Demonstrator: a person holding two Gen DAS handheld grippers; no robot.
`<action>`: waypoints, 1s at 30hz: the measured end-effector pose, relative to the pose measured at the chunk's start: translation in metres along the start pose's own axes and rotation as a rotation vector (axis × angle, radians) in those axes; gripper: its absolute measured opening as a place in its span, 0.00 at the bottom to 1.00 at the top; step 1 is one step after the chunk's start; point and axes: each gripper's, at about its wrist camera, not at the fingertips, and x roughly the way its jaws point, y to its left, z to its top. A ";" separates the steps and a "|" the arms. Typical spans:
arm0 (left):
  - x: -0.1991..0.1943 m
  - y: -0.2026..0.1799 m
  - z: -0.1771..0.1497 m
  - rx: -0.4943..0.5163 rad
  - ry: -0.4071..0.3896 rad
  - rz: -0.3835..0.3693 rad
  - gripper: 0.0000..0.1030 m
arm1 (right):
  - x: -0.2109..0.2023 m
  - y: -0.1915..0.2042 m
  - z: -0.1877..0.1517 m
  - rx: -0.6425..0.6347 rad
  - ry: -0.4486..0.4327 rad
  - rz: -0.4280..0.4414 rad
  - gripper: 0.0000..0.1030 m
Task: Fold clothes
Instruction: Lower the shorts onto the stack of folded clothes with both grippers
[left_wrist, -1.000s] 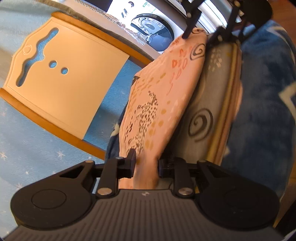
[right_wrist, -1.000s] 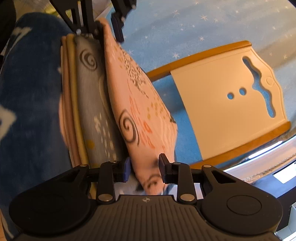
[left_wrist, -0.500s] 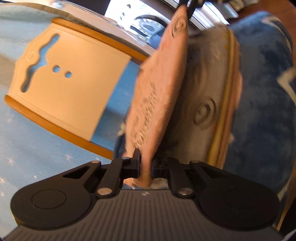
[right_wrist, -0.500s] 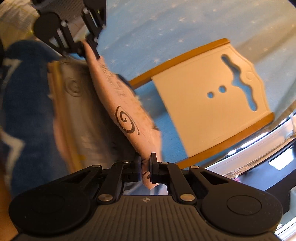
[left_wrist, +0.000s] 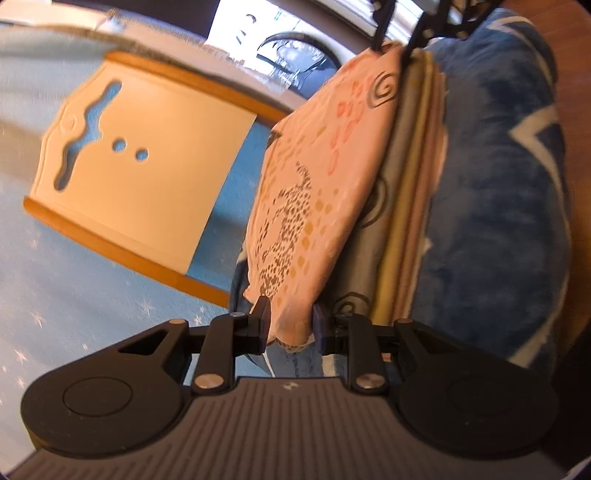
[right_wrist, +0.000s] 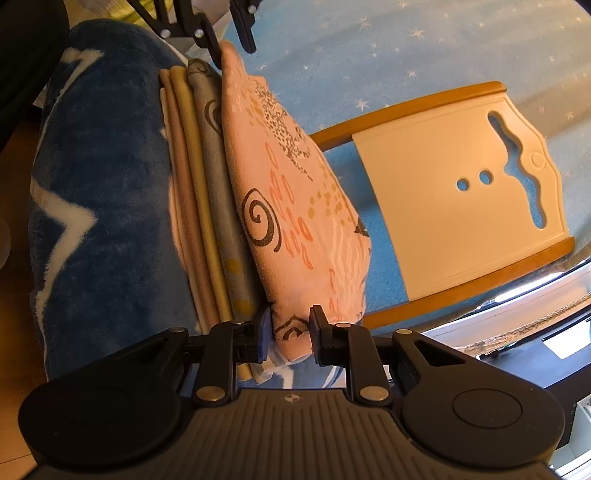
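Note:
A folded pink garment (left_wrist: 317, 177) (right_wrist: 288, 206) with spirals and dots lies on top of a stack of folded clothes (left_wrist: 402, 206) (right_wrist: 207, 206) in grey, yellow and peach. The stack rests on a blue blanket with white stars (left_wrist: 498, 221) (right_wrist: 107, 184). My left gripper (left_wrist: 290, 326) is open, one corner of the pink garment loose between its fingers. At the opposite corner my right gripper (right_wrist: 290, 328) is open in the same way. Each gripper also shows at the far end of the other's view: the right gripper (left_wrist: 393, 51), the left gripper (right_wrist: 232, 50).
A cream board with orange wooden rails and cut-out holes (left_wrist: 147, 192) (right_wrist: 443, 206) stands beside the stack. Pale blue fabric with small stars (right_wrist: 369, 44) lies behind it. A washing machine door (left_wrist: 291, 59) shows in the left wrist view.
Half a second ago both grippers were shut on the pink garment's corners and held it up off the stack. Now both are open and the garment lies flat on the stack.

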 end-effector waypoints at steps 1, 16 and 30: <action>0.002 -0.001 0.000 0.008 0.008 -0.014 0.14 | 0.002 -0.001 0.001 0.002 0.007 0.010 0.13; 0.003 -0.013 0.000 -0.025 0.047 -0.072 0.05 | 0.002 -0.002 0.002 0.156 0.052 0.040 0.11; -0.008 0.003 -0.011 -0.170 0.096 -0.097 0.11 | -0.030 -0.014 -0.026 0.471 0.104 0.112 0.11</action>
